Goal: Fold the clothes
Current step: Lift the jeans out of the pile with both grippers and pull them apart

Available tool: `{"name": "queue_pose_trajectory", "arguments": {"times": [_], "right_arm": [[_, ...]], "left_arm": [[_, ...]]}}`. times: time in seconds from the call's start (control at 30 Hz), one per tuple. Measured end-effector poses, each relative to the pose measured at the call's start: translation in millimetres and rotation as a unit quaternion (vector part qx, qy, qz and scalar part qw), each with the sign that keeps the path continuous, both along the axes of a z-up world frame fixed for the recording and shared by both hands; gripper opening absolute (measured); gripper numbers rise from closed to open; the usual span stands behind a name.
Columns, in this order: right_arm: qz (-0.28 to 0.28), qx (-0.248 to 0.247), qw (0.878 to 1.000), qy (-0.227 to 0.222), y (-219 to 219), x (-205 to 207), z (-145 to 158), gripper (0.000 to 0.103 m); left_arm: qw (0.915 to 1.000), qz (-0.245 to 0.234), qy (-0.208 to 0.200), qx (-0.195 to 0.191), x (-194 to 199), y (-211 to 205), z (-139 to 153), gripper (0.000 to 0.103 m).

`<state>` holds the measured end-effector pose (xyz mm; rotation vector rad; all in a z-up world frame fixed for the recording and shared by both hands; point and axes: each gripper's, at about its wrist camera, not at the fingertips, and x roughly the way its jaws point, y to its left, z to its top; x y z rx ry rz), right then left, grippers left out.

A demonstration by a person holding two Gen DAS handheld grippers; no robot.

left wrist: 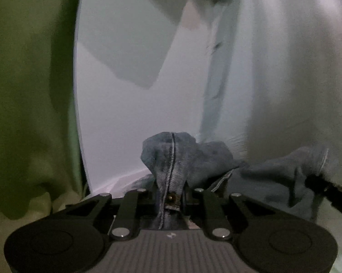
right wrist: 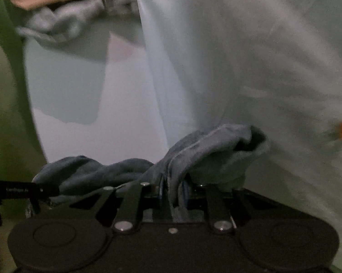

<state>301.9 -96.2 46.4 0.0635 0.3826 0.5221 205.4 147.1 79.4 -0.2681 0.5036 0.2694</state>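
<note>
**Both grippers clamped on blue denim**

White lettering runs along the other gripper's black body at the left edge of the right wrist view, too blurred to read.

The jeans [left wrist: 171, 157] are faded blue denim with a pale stitched seam and a brass rivet near the pinch. The left gripper [left wrist: 169, 195] is closed on a bunched seam fold, which stands up between its fingers. The right gripper [right wrist: 174, 193] is closed on a thicker wad of the same jeans [right wrist: 207, 145], and a slack span of cloth sags between the two grips.

A white surface [left wrist: 125, 125] lies behind the denim, its curved edge meeting green cloth [left wrist: 29, 91] at the left. A pale sheet [right wrist: 250, 56] hangs close at the right
</note>
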Motion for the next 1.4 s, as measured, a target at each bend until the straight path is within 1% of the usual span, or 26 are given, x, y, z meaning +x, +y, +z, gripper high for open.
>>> {"name": "queue_pose_trajectory", "arguments": {"times": [0.1,0.17,0.23,0.3,0.37,0.4,0.47,0.5,0.57,0.6,0.63,0.67,0.7,0.73,0.77,0.8,0.83,0.87,0.9,0.93,1.0,1.07,1.13,1.2,1.33,1.4], "right_arm": [[-0.025,0.024,0.999,-0.028,-38.3,-57.5,19.3,0.017],[-0.039,0.041,0.997,-0.046,-68.3,-97.6,29.2,0.017],[-0.055,0.050,0.996,-0.058,-103.2,-137.3,37.3,0.016],[-0.070,0.057,0.994,-0.068,-138.2,-176.9,44.3,0.016],[-0.094,0.050,0.992,-0.062,-174.4,-212.5,36.4,0.016],[-0.108,0.044,0.992,-0.047,-192.9,-223.3,28.4,0.017],[-0.136,0.033,0.990,-0.016,-229.6,-244.2,11.8,0.017],[-0.153,0.030,0.988,0.010,-246.2,-250.4,-0.8,0.018],[-0.178,0.024,0.981,0.075,-278.1,-259.8,-32.4,0.019],[-0.193,0.017,0.976,0.103,-288.5,-265.9,-48.4,0.023],[-0.207,0.010,0.970,0.127,-298.2,-272.3,-63.4,0.023],[-0.218,0.003,0.967,0.136,-304.1,-280.5,-72.6,0.023],[-0.229,-0.003,0.963,0.144,-309.8,-288.7,-81.0,0.025],[-0.242,0.003,0.958,0.154,-314.4,-296.6,-84.7,0.035],[-0.252,0.015,0.955,0.158,-316.9,-302.2,-84.3,0.041],[-0.260,0.028,0.952,0.159,-317.8,-306.8,-84.7,0.052],[-0.267,0.040,0.949,0.162,-318.2,-310.5,-84.9,0.057],[-0.270,0.046,0.947,0.166,-315.9,-309.5,-84.0,0.059],[-0.271,0.049,0.947,0.168,-311.1,-310.0,-83.1,0.063],[-0.274,0.051,0.946,0.168,-307.6,-313.4,-85.1,0.071],[-0.289,0.055,0.940,0.172,-300.4,-313.6,-90.1,0.083],[-0.323,0.070,0.924,0.191,-295.5,-312.9,-99.4,0.084],[-0.365,0.099,0.898,0.223,-293.4,-313.0,-113.8,0.086],[-0.397,0.127,0.875,0.247,-290.0,-309.5,-130.7,0.086],[-0.465,0.152,0.826,0.280,-276.7,-310.9,-161.2,0.087],[-0.481,0.159,0.812,0.290,-270.4,-313.3,-171.3,0.087]], "left_arm": [[0.9988,-0.039,-0.029,-0.004,-54.2,-31.2,25.8,0.018],[0.9964,-0.075,-0.039,-0.009,-88.4,-63.5,35.0,0.018],[0.9924,-0.115,-0.041,-0.017,-123.0,-99.8,40.0,0.018],[0.9859,-0.161,-0.031,-0.033,-157.5,-143.1,39.2,0.018],[0.9811,-0.190,-0.013,-0.035,-175.6,-186.4,25.2,0.018],[0.9793,-0.198,0.004,-0.040,-183.3,-207.0,12.9,0.019],[0.9760,-0.202,0.046,-0.066,-191.4,-235.1,-16.9,0.024],[0.9734,-0.201,0.074,-0.082,-192.7,-246.3,-35.4,0.029],[0.9667,-0.197,0.132,-0.095,-198.0,-263.1,-65.4,0.027],[0.9643,-0.193,0.155,-0.094,-203.3,-266.9,-74.2,0.027],[0.9637,-0.188,0.166,-0.091,-210.2,-268.0,-77.9,0.029],[0.9648,-0.183,0.165,-0.090,-216.6,-265.9,-77.6,0.031],[0.9667,-0.179,0.159,-0.090,-220.7,-261.8,-75.0,0.042],[0.9690,-0.173,0.151,-0.090,-226.2,-256.3,-73.6,0.052],[0.9715,-0.164,0.145,-0.090,-228.8,-248.3,-73.8,0.056],[0.9738,-0.154,0.142,-0.089,-227.0,-239.2,-74.5,0.058],[0.9759,-0.145,0.138,-0.087,-225.3,-230.0,-75.2,0.058],[0.9777,-0.135,0.135,-0.087,-218.1,-220.6,-76.2,0.059],[0.9792,-0.126,0.133,-0.087,-205.6,-211.0,-77.4,0.062],[0.9805,-0.117,0.131,-0.088,-193.1,-200.4,-79.7,0.064],[0.9817,-0.109,0.129,-0.088,-179.2,-178.6,-83.9,0.065],[0.9845,-0.099,0.122,-0.078,-160.5,-158.6,-86.9,0.069],[0.9857,-0.093,0.117,-0.079,-144.3,-134.3,-90.3,0.074],[0.9862,-0.089,0.113,-0.081,-128.9,-112.7,-93.9,0.074],[0.9863,-0.091,0.113,-0.079,-84.7,-76.2,-101.4,0.075],[0.9871,-0.095,0.107,-0.072,-60.6,-62.7,-101.7,0.078]]}}
